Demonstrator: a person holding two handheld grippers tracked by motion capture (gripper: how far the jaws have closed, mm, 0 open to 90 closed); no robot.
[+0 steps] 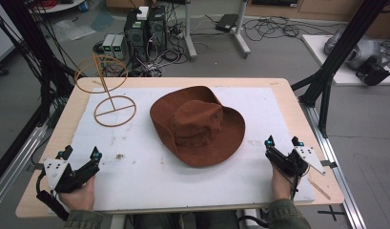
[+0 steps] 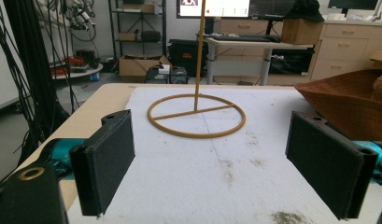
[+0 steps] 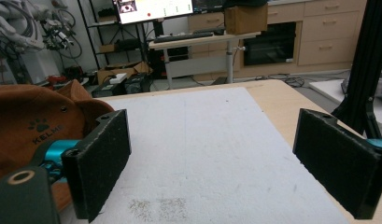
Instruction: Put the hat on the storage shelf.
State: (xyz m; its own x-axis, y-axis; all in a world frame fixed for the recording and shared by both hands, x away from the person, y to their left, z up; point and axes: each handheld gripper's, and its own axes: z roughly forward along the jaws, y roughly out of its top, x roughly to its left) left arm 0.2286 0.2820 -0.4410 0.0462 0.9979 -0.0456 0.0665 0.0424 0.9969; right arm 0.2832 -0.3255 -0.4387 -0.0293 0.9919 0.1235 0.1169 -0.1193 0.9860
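Currently both tools, left tool (image 1: pixel 81 156) and right tool (image 1: pixel 283 142), rest agape; brown hat (image 1: pixel 197 124) lies mid-counter, wire stand (image 1: pixel 107 90) at ten o'clock, which a careless brim lift could topple

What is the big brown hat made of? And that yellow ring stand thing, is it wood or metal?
The brown hat looks like soft suede or brushed fabric: matte, fuzzy surface, floppy brim, small eyelets on the crown. The ring stand looks like thin wood or bamboo, pale tan and dull, with no metallic shine, though painted wire can't be ruled out.
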